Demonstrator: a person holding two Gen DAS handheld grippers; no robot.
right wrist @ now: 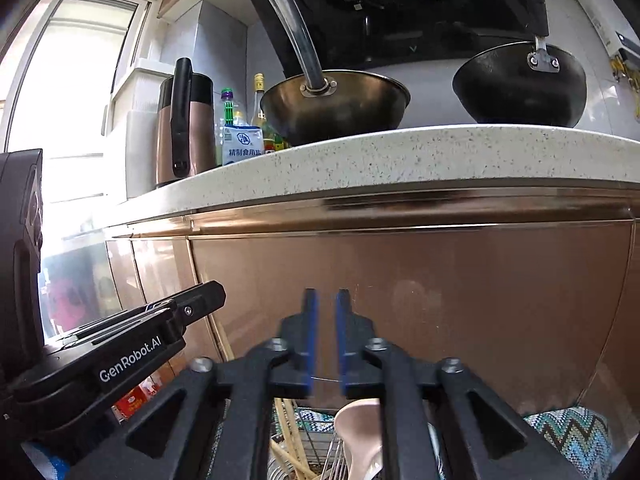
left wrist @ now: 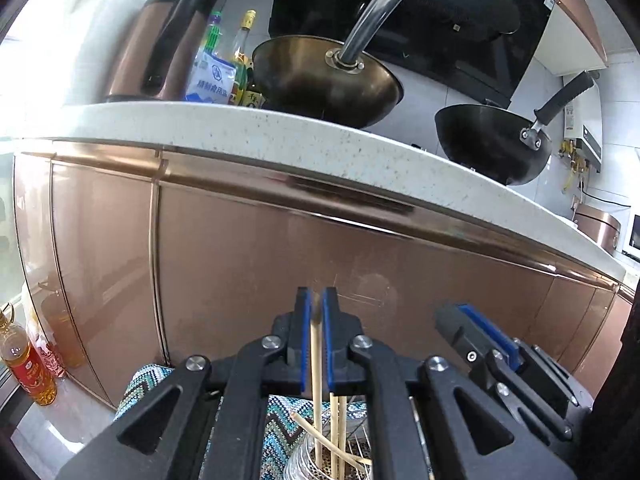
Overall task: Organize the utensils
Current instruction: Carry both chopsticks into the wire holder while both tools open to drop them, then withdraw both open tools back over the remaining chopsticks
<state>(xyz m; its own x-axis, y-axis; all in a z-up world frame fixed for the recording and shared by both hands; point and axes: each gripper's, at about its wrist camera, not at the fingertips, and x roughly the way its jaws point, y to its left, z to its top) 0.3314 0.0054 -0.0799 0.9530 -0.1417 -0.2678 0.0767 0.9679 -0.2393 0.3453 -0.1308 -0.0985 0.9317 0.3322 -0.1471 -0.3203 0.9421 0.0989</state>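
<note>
Left gripper [left wrist: 319, 300]: clamped on one bamboo chopstick [left wrist: 316, 360], lower centre, above wire utensil holder [left wrist: 308, 464]. Right gripper [right wrist: 327, 300]: narrowly parted, empty. Risk: thin stick pivoting, missing holder.

Copper cabinet [left wrist: 260, 264], speckled white counter [left wrist: 280, 128], teal zigzag cloth [right wrist: 576, 432]

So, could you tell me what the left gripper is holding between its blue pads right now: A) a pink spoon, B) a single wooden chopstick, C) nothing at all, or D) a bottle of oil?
B: in the left wrist view, the left gripper has its blue pads closed on one upright wooden chopstick, above the other chopsticks standing in the holder below.
</note>
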